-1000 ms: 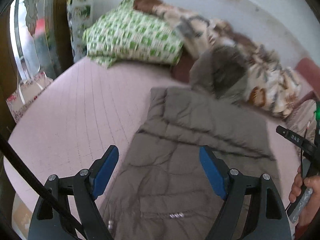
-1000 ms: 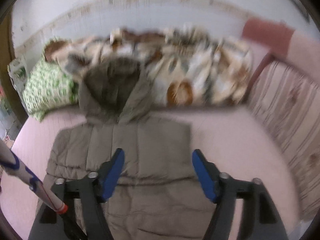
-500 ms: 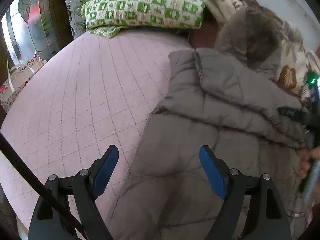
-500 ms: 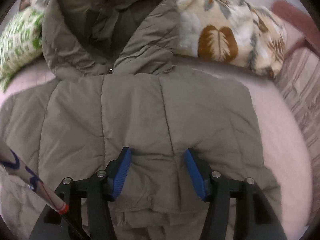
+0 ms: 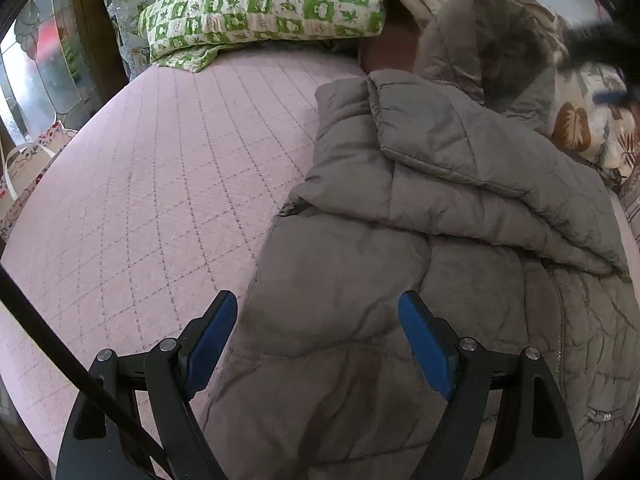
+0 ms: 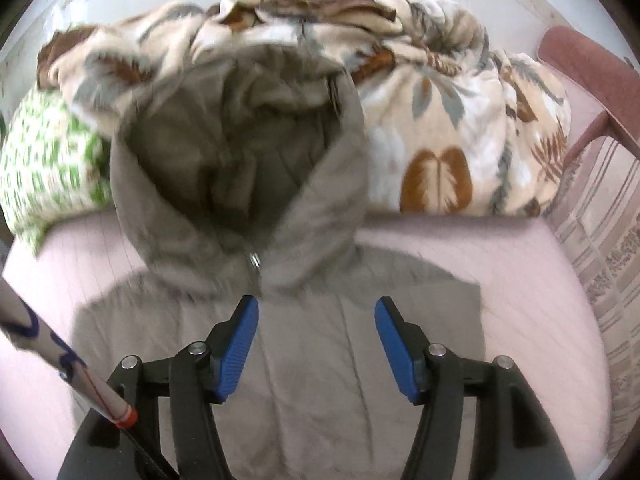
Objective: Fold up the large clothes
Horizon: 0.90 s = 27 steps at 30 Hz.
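One padded jacket [image 5: 420,208], grey-brown, quilted and puffy with stitched seams, lies flat on a pink bedcover [image 5: 160,184] that is sewn in a diamond grid. The left claw [image 5: 318,332] hangs over the jacket's lower body with its two blue ribbed pads [image 5: 212,336] spread wide and gripping nothing; the coat's left edge runs just inside the left pad, and ahead of the claw a sleeve is folded across the chest as a thick, rounded band. The right claw [image 6: 316,340] has its two blue pads [image 6: 236,348] parted as well, empty, above the jacket [image 6: 320,360] near the collar; straight ahead of it the soft hood [image 6: 240,144] stands open and crumpled, with a small metal zip pull at its throat. Beyond the hood lies one fleecy blanket [image 6: 440,120], cream with brown and grey leaves, bunched in a heap. Ahead and left of both claws sits one green-and-white checked pillow [image 5: 260,4], plump.
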Tool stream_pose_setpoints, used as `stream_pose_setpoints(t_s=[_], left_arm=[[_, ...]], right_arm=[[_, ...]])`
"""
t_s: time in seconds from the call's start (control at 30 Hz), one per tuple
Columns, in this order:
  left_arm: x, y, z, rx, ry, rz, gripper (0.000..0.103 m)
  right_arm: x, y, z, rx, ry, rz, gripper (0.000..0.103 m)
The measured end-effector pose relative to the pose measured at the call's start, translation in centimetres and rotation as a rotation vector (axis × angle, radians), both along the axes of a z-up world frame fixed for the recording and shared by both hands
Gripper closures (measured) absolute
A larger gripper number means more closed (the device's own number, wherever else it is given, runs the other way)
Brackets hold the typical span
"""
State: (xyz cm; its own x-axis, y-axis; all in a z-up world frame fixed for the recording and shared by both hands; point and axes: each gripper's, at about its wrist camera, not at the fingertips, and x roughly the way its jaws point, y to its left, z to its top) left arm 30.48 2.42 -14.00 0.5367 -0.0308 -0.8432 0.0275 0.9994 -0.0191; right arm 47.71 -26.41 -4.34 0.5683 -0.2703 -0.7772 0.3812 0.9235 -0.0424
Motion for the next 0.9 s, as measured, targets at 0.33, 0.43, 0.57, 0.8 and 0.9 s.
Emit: stream_pose_setpoints(t_s=[0.33,0.43,0.57,0.8,0.9], left_arm=[[1.5,0.6,-1.2,-0.025,0.039,0.013,0.021],[1.7,0.6,-1.4,-0.026,0.042,0.012,0.021],[1.7,0.3,-1.6,-0.018,0.040,0.007,0.021],[1.9,0.0,-2.0,-0.005,0.042,0.002,0.021],[1.9,-0.2,-2.1,0.000,0.040,0.004,0.021]], right_arm=[[7.3,-2.4,3.0,0.246,-0.137,-0.088,0.023],[8.7,-3.8,3.2,0.351,-0.183,-0.117,0.021],[10.0,-4.7,3.1,0.399,-0.228,-0.166,0.016],[12.3,-5.4,2.4,0.481,-0.273,-0.240,0.016],[12.5,-5.4,2.8,0.510,-0.313,-0.289,0.014]])
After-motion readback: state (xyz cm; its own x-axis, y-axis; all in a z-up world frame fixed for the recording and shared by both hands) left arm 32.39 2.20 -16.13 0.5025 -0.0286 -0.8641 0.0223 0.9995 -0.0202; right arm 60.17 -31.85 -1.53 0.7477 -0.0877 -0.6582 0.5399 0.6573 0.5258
